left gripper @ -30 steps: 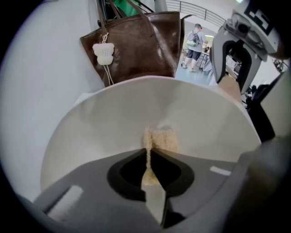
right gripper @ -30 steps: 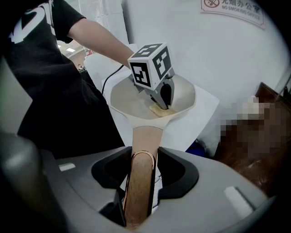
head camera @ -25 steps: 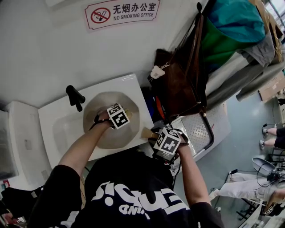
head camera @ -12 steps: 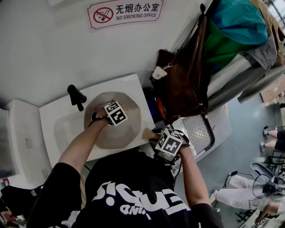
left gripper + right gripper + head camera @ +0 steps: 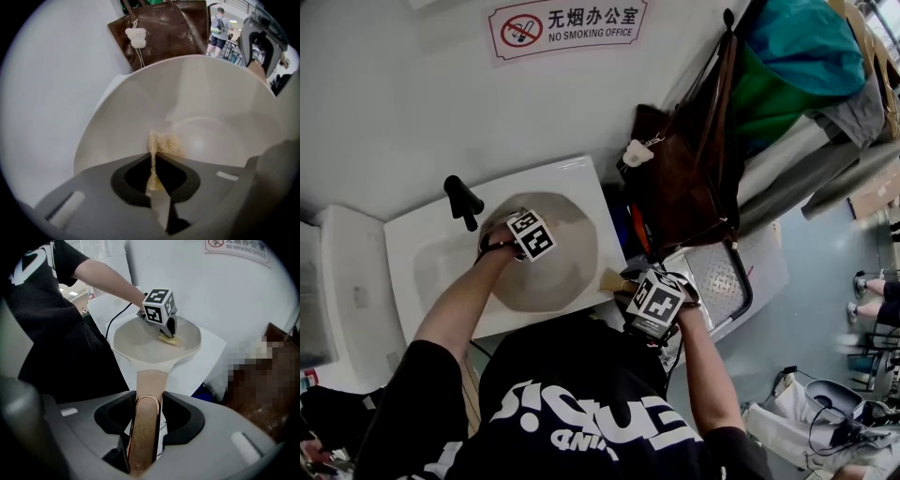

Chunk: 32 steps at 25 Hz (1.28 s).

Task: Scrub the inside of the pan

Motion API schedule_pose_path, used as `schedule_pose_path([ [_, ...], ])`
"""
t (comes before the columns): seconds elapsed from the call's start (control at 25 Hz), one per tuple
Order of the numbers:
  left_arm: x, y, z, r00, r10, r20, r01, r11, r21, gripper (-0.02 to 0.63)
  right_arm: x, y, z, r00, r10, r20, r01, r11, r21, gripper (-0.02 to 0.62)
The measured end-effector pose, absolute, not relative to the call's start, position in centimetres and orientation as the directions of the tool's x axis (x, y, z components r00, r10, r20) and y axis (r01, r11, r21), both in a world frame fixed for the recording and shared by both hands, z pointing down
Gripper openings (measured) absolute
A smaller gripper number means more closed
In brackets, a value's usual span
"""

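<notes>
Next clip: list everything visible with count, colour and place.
white rectangular sink: one, white, against the wall
round beige pan: one, beige, on the sink, wooden handle toward the person
black tap: one, black, sink's back edge
tan scrub pad: one, tan, inside the pan
no-smoking sign: one, white and red, on the wall
brown leather bag: one, brown, hanging right of the sink
teal and green clothes: pile, upper right
left tool: one, grey, shut on the scrub pad
right tool: one, grey, shut on the wooden handle
</notes>
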<state>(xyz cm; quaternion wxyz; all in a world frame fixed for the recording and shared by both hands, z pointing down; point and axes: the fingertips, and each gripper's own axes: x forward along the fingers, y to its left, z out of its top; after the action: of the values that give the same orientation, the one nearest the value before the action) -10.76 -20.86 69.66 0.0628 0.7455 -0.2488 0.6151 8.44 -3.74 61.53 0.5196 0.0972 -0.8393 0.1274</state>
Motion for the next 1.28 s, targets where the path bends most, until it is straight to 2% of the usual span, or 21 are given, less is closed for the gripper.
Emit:
schedule_pose_path([
  [0.76, -11.7, -14.3, 69.6, 0.133, -0.148, 0.98, -0.375, -0.923, -0.089, 0.021, 8.5, -3.8, 61.2, -0.443, -0.032, 0.896, -0.29, 0.951, -0.109, 0.178],
  [1.28, -6.8, -10.1, 69.3, 0.231, -0.035, 0.972, -0.305, -0.952, 0.038, 0.021, 8.4, -3.9, 61.3, -0.43, -0.026, 0.903, -0.287, 0.952, -0.11, 0.178],
])
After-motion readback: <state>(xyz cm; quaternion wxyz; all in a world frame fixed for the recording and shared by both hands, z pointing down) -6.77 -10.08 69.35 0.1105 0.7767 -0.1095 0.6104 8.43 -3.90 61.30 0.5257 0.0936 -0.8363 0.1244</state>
